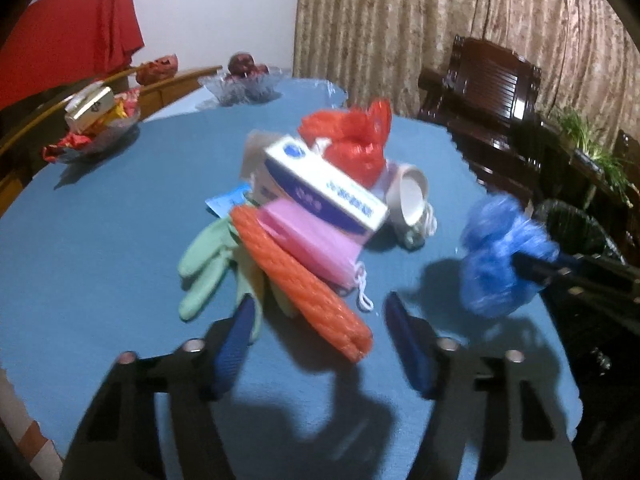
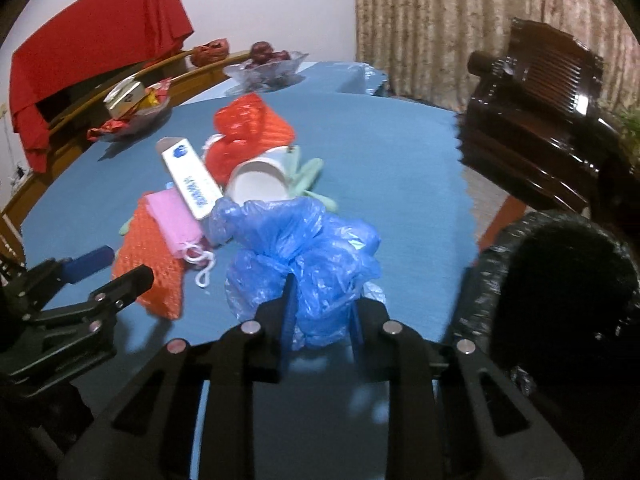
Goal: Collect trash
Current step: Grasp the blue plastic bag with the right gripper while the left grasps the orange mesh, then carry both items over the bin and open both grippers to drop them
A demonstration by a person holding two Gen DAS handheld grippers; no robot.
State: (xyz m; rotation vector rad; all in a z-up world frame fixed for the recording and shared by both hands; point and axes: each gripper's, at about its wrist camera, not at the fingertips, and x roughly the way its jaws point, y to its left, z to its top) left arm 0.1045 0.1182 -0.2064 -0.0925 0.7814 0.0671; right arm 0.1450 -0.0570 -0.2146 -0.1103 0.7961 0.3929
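A trash pile lies on the blue table (image 1: 80, 240): an orange mesh net (image 1: 304, 284), a pink pouch (image 1: 312, 236), a white-and-blue box (image 1: 324, 184), a red plastic bag (image 1: 356, 140), a tipped white cup (image 1: 412, 196) and a green glove (image 1: 204, 264). My left gripper (image 1: 320, 320) is open, its fingers either side of the orange net's near end. My right gripper (image 2: 320, 308) is shut on a crumpled blue plastic bag (image 2: 296, 248) and holds it above the table, left of a black-lined trash bin (image 2: 560, 296).
Two glass bowls stand at the table's far side, one with snacks (image 1: 96, 124) and one with red fruit (image 1: 244, 80). A dark wooden chair (image 1: 492, 92) stands past the right edge. The bin also shows in the left wrist view (image 1: 576, 228).
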